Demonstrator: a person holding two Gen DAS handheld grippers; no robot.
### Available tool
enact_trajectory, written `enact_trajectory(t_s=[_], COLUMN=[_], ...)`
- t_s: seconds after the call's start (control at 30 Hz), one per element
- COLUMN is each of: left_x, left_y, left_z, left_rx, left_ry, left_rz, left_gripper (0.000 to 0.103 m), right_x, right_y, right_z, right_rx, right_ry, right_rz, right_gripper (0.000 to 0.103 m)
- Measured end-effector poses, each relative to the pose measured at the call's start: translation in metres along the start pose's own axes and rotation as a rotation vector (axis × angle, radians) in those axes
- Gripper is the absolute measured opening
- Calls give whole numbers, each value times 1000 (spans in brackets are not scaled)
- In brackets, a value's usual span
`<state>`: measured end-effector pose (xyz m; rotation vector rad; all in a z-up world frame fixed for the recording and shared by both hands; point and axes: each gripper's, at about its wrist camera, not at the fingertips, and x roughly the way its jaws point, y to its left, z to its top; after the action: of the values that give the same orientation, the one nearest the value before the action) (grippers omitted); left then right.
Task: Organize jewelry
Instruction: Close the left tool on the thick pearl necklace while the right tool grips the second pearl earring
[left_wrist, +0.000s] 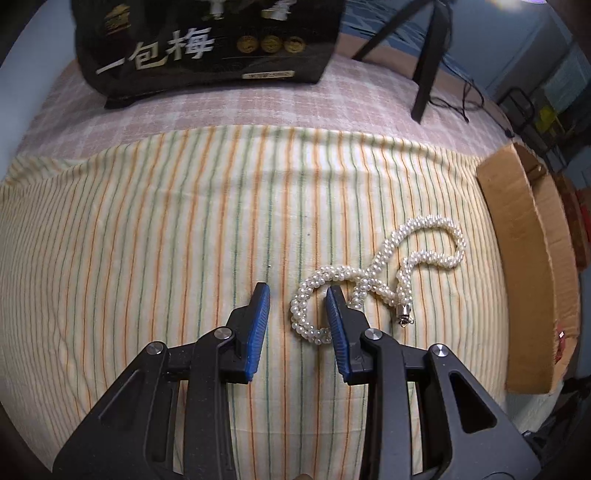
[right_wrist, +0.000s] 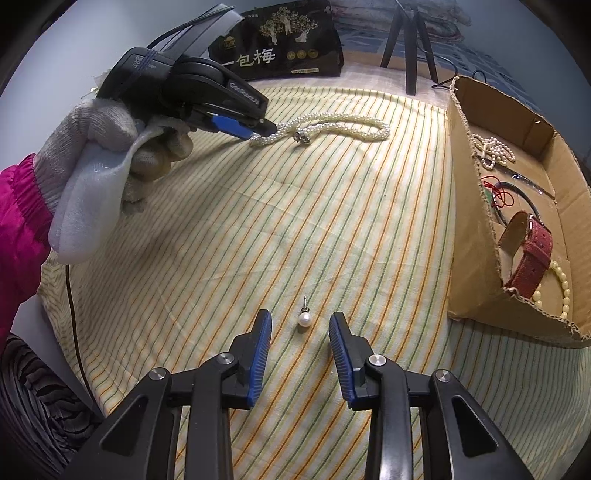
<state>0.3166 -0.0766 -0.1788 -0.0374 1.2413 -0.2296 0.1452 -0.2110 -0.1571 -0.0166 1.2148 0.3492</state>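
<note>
Here both claws gape: left claw (left_wrist: 297, 297) straddles the pearl necklace (left_wrist: 373, 275), right claw (right_wrist: 300, 322) the earring (right_wrist: 305, 317).

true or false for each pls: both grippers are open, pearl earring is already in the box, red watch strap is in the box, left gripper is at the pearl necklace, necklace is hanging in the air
1. Both the left gripper and right gripper are open: true.
2. The pearl earring is in the cardboard box: false, it lies on the striped cloth between the right gripper's fingers.
3. The red watch strap is in the box: true.
4. The left gripper is at the pearl necklace: true.
5. The necklace hangs in the air: false, it lies on the cloth.
</note>
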Motion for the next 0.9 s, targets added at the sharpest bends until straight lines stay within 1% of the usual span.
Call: enact_trajectory(t_s=[0.17, 0.3, 0.37, 0.43, 0.47, 0.5, 0.57, 0.73, 0.9], left_x=[4, 5, 5, 4, 4, 4, 3, -8, -34], left_y=[-11, -10, -9, -10, -10, -10, -8, -4, -7], left_z=[-4, -3, -2, -3, -3, -2, -1, -1, 1], left_rx=[77, 77, 72, 75, 73, 66, 49, 5, -15], left_ry=[-47, -52, -57, -63, -64, -62, -57, -45, -81], left_rz=[56, 50, 51, 55, 57, 51, 41, -1, -57], left_gripper=[32, 31, 26, 16, 13, 9, 7, 6, 6], right_x=[11, 18, 19, 20, 21, 21, 21, 18, 5], right_y=[3, 5, 5, 5, 4, 4, 3, -1, -1], right_z=[2, 5, 5, 4, 5, 6, 6, 6, 8], right_rx=[-16, -31, -32, -33, -34, -38, -42, -31, -19], right_ry=[17, 22, 23, 27, 26, 25, 22, 19, -11], right_rz=[0, -13, -18, -28, -33, -41, -55, -49, -43], right_gripper=[31, 29, 26, 21, 18, 13, 6, 6, 6])
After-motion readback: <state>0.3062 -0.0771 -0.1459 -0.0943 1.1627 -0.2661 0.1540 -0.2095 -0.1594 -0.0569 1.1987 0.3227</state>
